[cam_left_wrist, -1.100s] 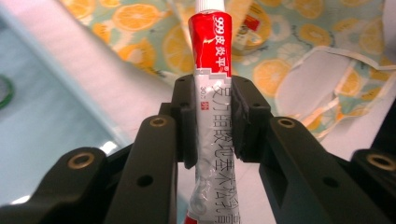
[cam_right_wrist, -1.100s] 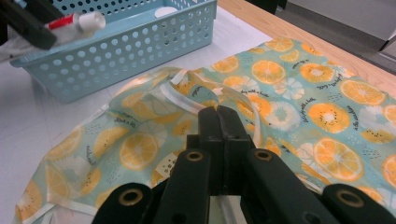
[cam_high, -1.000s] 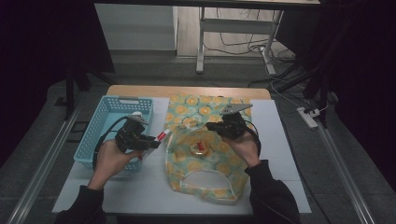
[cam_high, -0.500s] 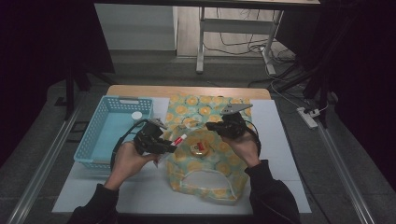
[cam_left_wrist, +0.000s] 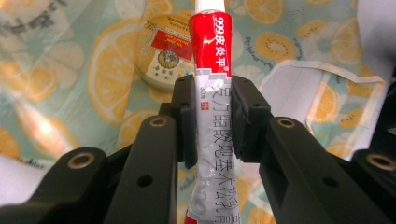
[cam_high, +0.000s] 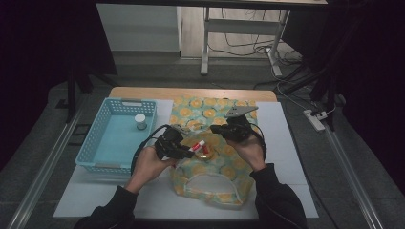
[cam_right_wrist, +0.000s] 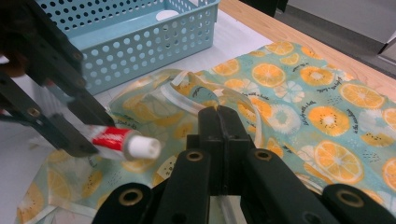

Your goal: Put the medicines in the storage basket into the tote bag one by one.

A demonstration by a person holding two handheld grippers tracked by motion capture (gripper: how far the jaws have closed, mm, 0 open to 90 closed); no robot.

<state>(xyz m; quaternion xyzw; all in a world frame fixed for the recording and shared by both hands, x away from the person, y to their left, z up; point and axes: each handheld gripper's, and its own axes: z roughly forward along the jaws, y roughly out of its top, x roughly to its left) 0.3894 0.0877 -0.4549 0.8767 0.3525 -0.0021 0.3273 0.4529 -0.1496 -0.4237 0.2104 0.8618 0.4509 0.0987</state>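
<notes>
Since a second ago, my left gripper [cam_high: 184,149] is carrying the ointment tube [cam_left_wrist: 208,79], jaws clamped on it, from the blue basket [cam_high: 98,157] to over the orange-print bag [cam_high: 217,188]. Meanwhile my right gripper [cam_right_wrist: 218,114], jaws together on the bag's rim, is holding its mouth open to receive the tube beside the round tin [cam_left_wrist: 162,57].

table [cam_high: 191,92]: wooden | white sheet [cam_high: 286,143] on top | on the sheet: blue basket [cam_high: 98,143], orange-print bag [cam_high: 210,112]
</notes>
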